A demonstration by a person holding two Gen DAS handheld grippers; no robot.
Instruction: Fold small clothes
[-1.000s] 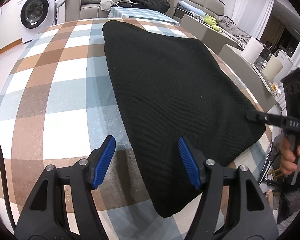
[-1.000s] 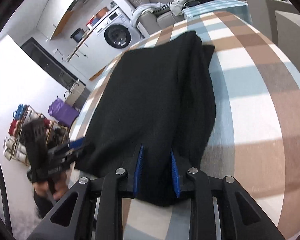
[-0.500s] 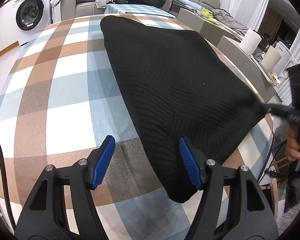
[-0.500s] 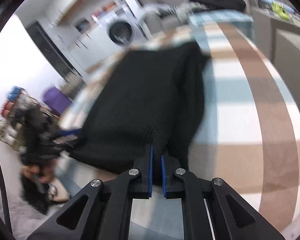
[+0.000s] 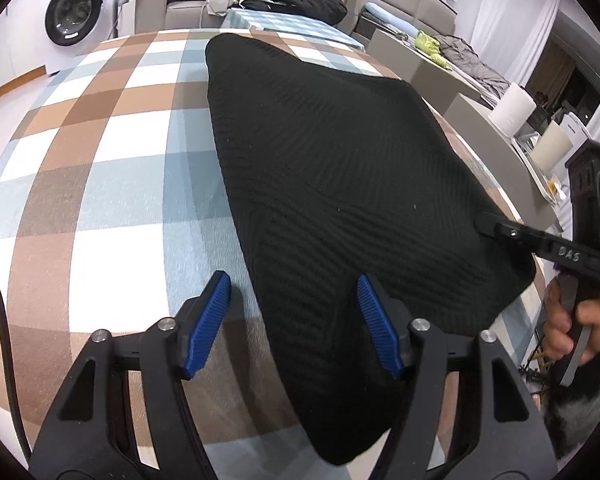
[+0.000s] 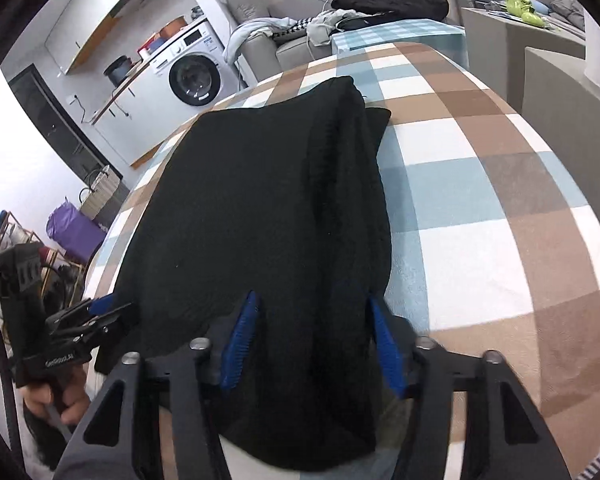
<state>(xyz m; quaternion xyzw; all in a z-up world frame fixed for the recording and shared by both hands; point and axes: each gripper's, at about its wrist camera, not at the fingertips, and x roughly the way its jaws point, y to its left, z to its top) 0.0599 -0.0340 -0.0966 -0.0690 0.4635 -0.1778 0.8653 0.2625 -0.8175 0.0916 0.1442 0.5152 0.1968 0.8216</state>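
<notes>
left gripper (image 5: 294, 316): black frame, ribbed blue pads, silver screws, black cable | right gripper (image 6: 314, 340): same build, white "DAS" lettering | sleeve (image 5: 580, 408): dark, fuzzy

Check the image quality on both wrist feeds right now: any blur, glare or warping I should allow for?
Left wrist view: sharp, no glare; the knit ribbing of the black garment reads clearly, and fisheye bows the checked tablecloth. Right wrist view: mostly sharp, but the garment's near hem and the right claw, opening over it, look soft; the black fabric shows little detail; same fisheye curve.
</notes>
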